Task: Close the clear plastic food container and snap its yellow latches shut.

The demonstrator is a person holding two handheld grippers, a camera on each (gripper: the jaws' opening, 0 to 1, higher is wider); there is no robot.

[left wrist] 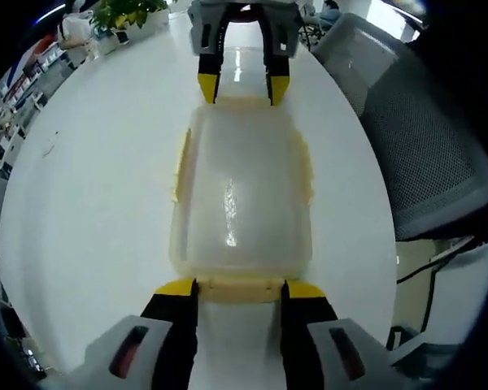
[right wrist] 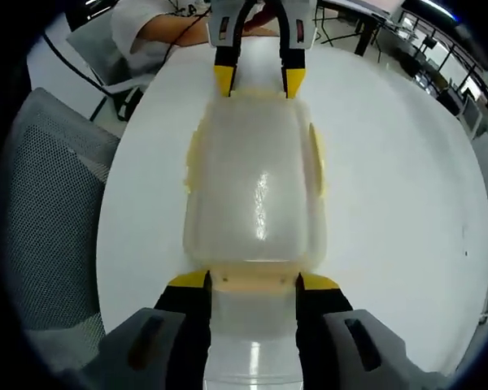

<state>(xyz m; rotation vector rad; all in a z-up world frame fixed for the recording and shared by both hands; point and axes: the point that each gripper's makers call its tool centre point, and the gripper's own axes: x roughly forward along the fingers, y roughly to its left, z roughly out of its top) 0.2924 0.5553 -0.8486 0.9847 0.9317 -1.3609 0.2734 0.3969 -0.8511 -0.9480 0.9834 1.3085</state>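
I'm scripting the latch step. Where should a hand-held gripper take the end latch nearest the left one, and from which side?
Take the yellow end latch across its width, coming in level from that short end, probably. It is a flat flap along the clear container's end, and the left hand-held gripper already straddles it, jaws open.

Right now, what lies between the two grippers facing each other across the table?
The clear container, lid on, spans the stretch: the left gripper straddles one end latch and the right gripper the opposite end, as both gripper views show.
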